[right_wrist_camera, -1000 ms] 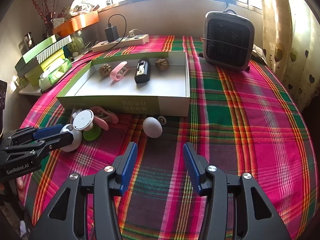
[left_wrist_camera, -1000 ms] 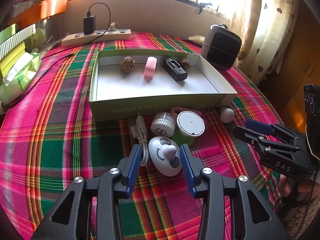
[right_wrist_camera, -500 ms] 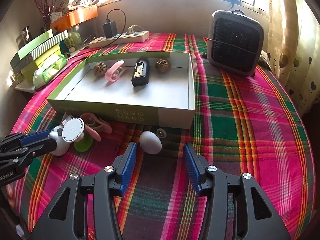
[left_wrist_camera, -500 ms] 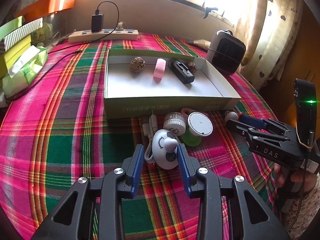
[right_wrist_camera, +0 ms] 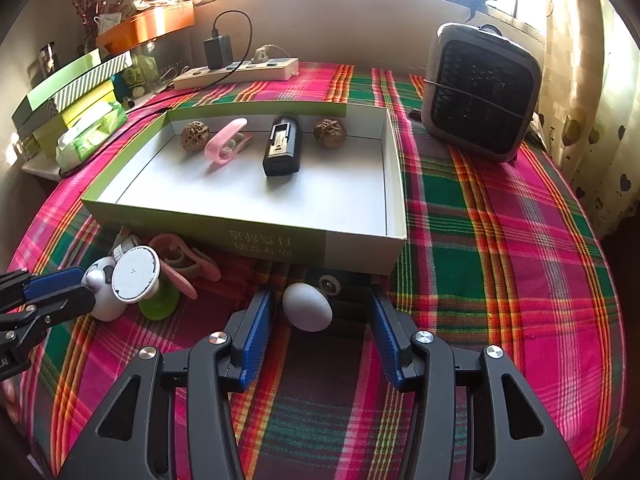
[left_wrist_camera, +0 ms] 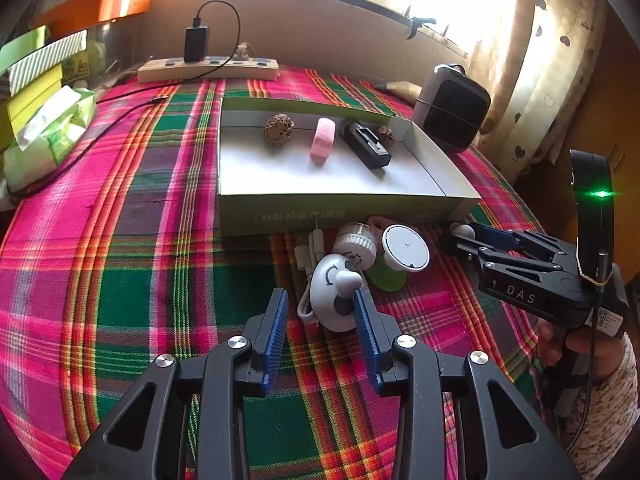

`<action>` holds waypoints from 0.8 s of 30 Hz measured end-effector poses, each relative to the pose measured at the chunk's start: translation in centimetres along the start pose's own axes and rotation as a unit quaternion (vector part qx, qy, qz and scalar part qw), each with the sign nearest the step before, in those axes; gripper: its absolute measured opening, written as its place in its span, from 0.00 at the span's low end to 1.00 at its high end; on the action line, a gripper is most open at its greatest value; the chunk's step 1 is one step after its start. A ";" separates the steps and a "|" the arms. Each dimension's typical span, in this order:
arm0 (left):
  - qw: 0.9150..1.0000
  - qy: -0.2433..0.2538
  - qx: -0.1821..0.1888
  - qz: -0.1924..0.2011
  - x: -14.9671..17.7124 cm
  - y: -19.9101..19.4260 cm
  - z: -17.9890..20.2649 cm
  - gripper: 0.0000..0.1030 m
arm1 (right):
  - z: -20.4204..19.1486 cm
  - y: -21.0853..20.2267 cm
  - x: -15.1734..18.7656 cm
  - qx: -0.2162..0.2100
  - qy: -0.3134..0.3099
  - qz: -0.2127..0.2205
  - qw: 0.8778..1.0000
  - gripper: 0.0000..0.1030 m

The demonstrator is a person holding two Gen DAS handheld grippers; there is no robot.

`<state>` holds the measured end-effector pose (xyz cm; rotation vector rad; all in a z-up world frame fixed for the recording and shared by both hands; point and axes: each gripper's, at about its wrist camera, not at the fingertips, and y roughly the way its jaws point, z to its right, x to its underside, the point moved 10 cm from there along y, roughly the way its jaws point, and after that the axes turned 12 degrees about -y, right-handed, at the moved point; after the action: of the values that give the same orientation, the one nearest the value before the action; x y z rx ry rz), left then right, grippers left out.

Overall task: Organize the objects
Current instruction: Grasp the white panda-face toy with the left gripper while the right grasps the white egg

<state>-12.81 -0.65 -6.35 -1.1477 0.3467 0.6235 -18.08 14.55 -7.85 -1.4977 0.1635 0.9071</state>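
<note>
Both tongs released: left tongs (left_wrist_camera: 320, 312) beside smooth white toy (left_wrist_camera: 334, 294), right tongs (right_wrist_camera: 322, 320) straddling slick egg-shaped ball (right_wrist_camera: 307, 306); probably light, best pinched mid-body.

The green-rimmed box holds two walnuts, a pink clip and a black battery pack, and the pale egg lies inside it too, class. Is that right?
Not quite. The egg is not in the box; it lies on the plaid cloth in front of the box's near wall, between the fingers of the open right claw, as the right wrist view shows. The walnuts, pink clip and battery pack are inside.
</note>
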 end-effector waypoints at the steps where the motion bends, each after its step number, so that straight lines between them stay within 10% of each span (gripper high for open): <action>1: 1.000 0.002 0.000 -0.001 0.0 0.1 0.1 0.31 | 0.0 0.0 0.0 0.000 0.000 0.000 1.000 0.48; 24: 1.000 0.015 -0.005 -0.002 -1.1 1.4 1.0 0.25 | -0.1 -0.3 -0.1 -0.006 0.002 0.009 1.000 0.29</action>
<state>-14.63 0.29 -6.39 -1.1680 0.3673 0.6050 -17.91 14.44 -7.60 -1.5115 0.1757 0.9205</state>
